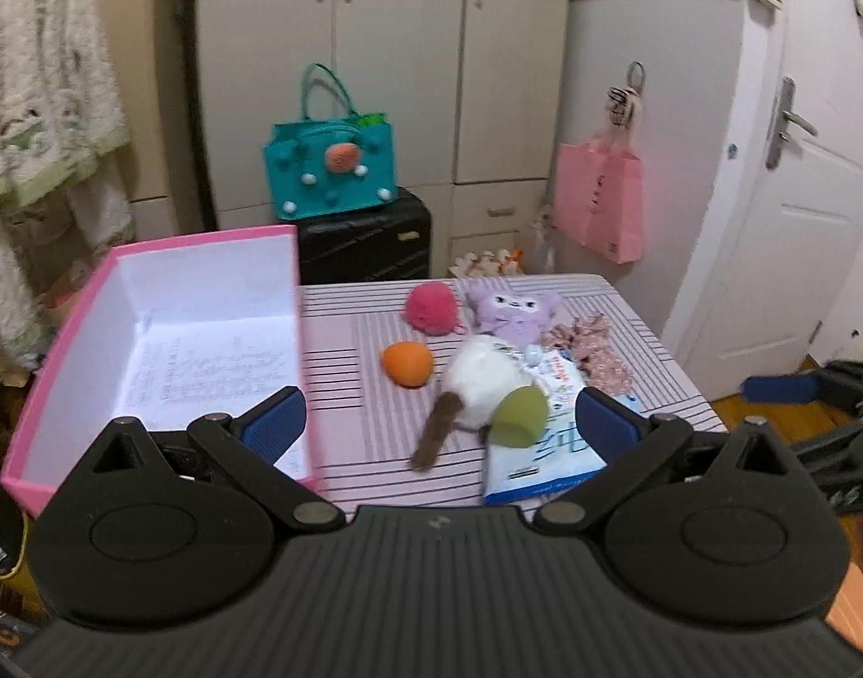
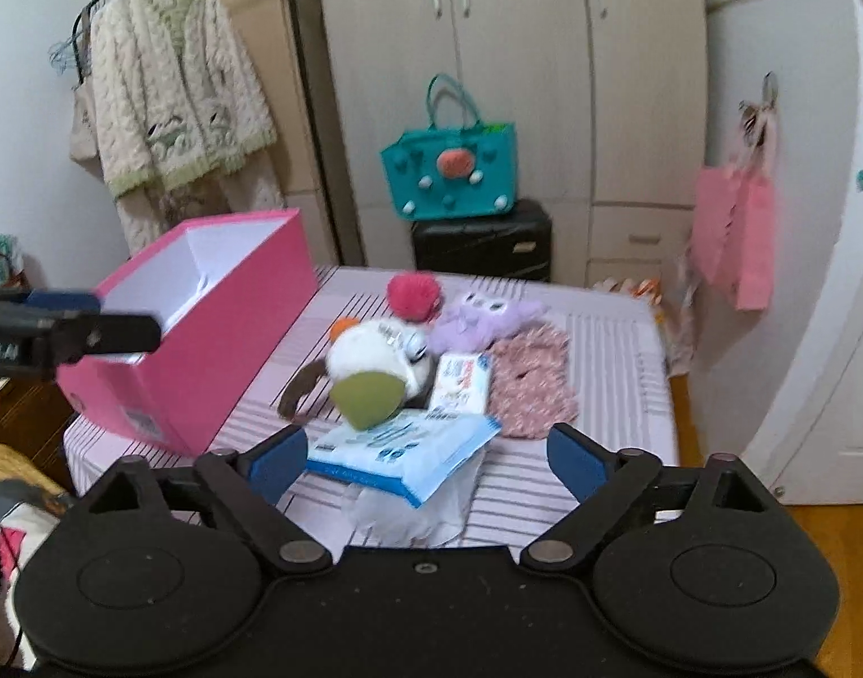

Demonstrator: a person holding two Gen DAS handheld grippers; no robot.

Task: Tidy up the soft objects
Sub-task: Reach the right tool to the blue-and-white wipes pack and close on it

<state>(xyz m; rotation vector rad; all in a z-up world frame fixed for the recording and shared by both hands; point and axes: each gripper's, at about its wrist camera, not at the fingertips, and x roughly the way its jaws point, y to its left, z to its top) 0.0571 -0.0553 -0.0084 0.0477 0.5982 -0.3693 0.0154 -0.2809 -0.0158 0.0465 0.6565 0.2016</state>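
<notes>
The white plush toy [image 2: 375, 356] is hiding most of the orange ball [image 2: 341, 326] at its ten o'clock. The left gripper [image 2: 64, 333] is running off the nine o'clock edge, blurred.

A bright pink box [image 1: 64, 390] with a white inside sits on a pale pink tablecloth [image 1: 618, 305] with thin dark stripes. On the cloth lie a deep pink pompom [image 1: 431, 309], an orange ball [image 1: 408, 364], a lilac plush [image 1: 510, 308], a white plush [image 1: 485, 387] with a green beak and brown tail, a pink floral pouch [image 2: 530, 384] and blue-and-white packets [image 2: 409, 452]. Behind stands a teal bag [image 1: 330, 169].
</notes>
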